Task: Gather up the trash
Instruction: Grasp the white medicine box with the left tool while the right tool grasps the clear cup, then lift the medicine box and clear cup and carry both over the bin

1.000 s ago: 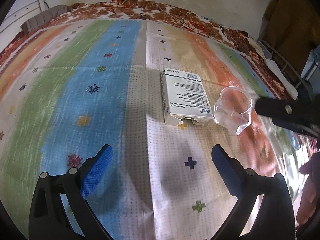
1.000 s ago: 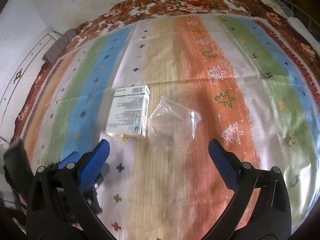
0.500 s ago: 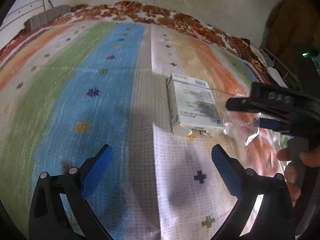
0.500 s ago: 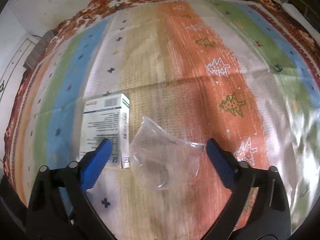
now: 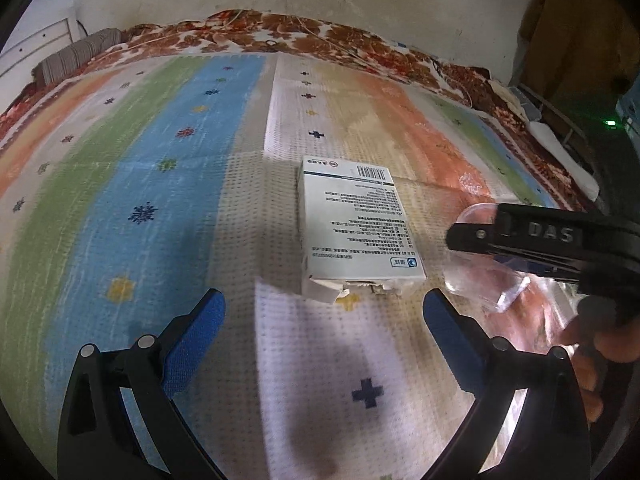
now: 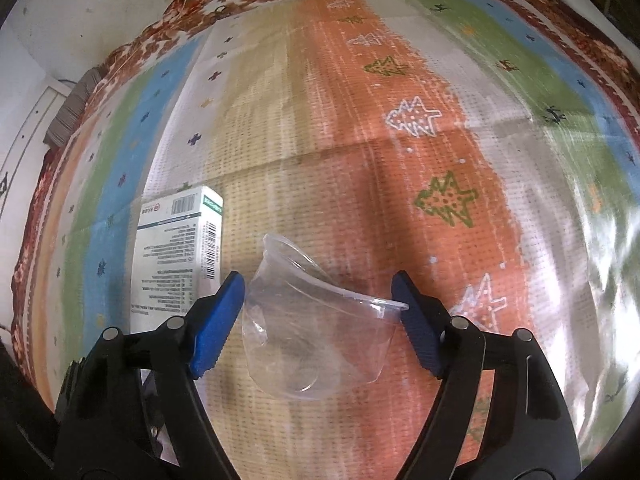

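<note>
A crumpled clear plastic cup lies on its side on the striped cloth. My right gripper straddles it, jaws closing, blue pads close beside the cup walls without visibly squeezing them. A white printed carton with a barcode lies just left of the cup. In the left wrist view the carton lies flat, its torn near end toward me. My left gripper hovers open just short of that end, nothing between its fingers. The right gripper and a person's hand cover part of the cup.
A striped cloth with small cross and tree motifs covers the surface. A brown floral blanket lines the far edge against a pale wall. A grey roll sits at the far left; dark furniture stands at the right.
My right gripper came down over the cup and its jaws narrowed around it. The left gripper edged forward toward the carton, still open.
</note>
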The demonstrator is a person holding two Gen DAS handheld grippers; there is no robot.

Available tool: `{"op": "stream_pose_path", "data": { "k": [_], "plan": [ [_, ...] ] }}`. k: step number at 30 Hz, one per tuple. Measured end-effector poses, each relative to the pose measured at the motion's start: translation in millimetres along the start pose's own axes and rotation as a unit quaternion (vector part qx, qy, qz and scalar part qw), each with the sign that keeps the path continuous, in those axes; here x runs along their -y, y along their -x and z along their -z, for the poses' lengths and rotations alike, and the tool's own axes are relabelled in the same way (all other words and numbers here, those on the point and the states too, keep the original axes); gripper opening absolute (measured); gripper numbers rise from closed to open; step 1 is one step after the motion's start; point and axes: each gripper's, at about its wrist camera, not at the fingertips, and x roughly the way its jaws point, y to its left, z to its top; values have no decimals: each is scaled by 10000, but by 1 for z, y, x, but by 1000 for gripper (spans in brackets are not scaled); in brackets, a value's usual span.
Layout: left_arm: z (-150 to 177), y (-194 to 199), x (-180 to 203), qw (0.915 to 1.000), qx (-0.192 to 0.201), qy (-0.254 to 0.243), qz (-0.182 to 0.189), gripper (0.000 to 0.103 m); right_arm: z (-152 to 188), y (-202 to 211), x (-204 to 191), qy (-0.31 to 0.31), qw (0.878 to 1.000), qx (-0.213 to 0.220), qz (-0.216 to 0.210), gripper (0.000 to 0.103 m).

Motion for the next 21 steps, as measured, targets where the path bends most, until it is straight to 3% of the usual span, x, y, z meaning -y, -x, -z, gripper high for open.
{"op": "stream_pose_path", "data": {
  "k": [6, 10, 13, 14, 15, 21],
  "plan": [
    [-8, -9, 19, 9997, 26, -207, -124, 97, 1, 8, 28, -180, 9998, -35, -68, 70],
    [-10, -27, 33, 9967, -252, -458, -627, 97, 5, 15, 41, -228, 9996, -48, -151, 69],
    [-15, -32, 38, 9966, -277, -522, -567, 95, 9, 19, 47, -210, 9996, -93, -188, 68],
    [-17, -34, 39, 9962, -296, -551, -603, 90, 10, 19, 48, -195, 9996, -96, -194, 68],
    [-18, -35, 40, 9953, -306, -589, -698, 71, 12, 21, 48, -168, 9996, -103, -216, 68],
    [-16, -26, 38, 9953, -362, -591, -677, 71, 26, 35, 48, -2, 9994, -98, -324, 67]
  ]
}}
